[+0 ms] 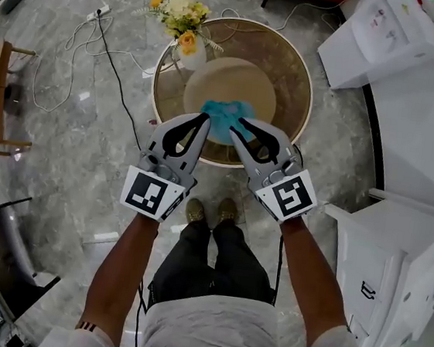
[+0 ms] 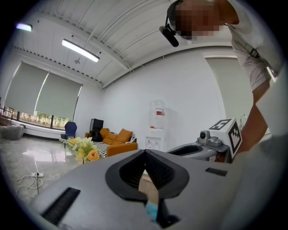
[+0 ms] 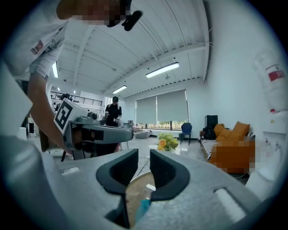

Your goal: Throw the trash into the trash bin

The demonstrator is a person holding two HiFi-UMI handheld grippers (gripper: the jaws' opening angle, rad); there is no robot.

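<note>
While the person is standing at the near edge of the round glass table [image 1: 291,68], both arms are reaching forward and the two grippers are hanging side by side just above the blue trash [image 1: 224,123]. The left gripper [image 1: 203,121] is holding its jaws together, tips touching, with nothing pinched between them. In the left gripper view a sliver of blue is showing only below and beyond the pads. The right gripper [image 1: 238,127] is holding its jaws a little apart, a narrow slot with nothing in it, and the same blue is peeking through underneath. I'd judge they are flanking the trash from either side because it is a loose, spread-out bundle. The right one, being parted, is looking the likelier to take the pinch. Neither seems to be touching it.

The trash is lying on the glass toward the person's side of the table, overlapping the front of the tan disc [image 1: 231,81] at the table's middle. It is sitting well apart from the vase of yellow and white flowers [image 1: 184,21] at the far left rim. It is showing as a crumpled, bright turquoise sheet or bag, soft and wrinkled, with a ragged outline and no firm shape. Whether it is plastic or paper I can't tell. I'd expect it to crush easily in a pinch. No trash bin is showing in any view.
</note>
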